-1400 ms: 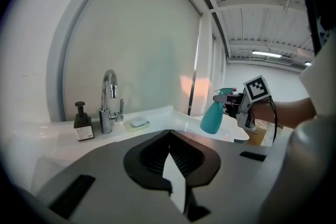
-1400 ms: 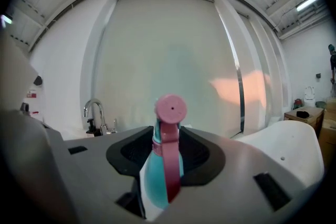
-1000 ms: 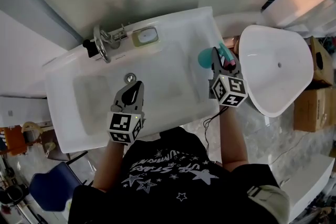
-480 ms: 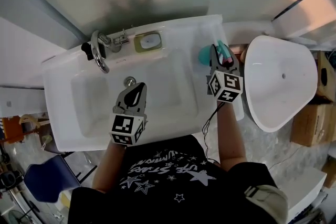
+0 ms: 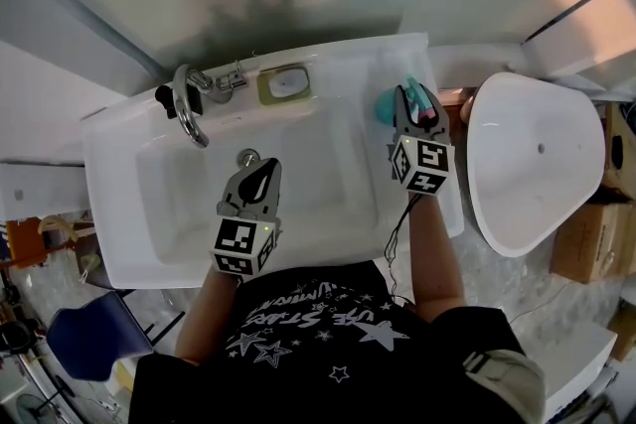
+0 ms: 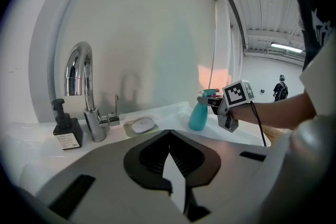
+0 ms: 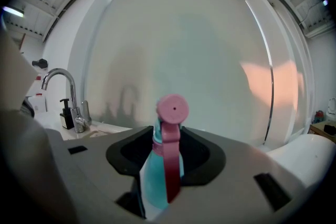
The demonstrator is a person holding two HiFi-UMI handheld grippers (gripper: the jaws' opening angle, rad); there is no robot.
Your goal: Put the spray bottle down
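The spray bottle is teal with a pink trigger head. It stands upright in my right gripper, which is shut on its neck over the right rim of the white sink. In the left gripper view the spray bottle has its base at the rim, just ahead of the right gripper; I cannot tell whether it touches. My left gripper hangs over the basin near the drain, shut and holding nothing.
A chrome faucet, a black soap dispenser and a soap dish line the sink's back rim. A white oval tub stands close on the right, with cardboard boxes beyond it. A wall runs behind the sink.
My right gripper has sunk a little toward the sink's right rim with the bottle still in it. The left gripper has drifted slightly over the basin.
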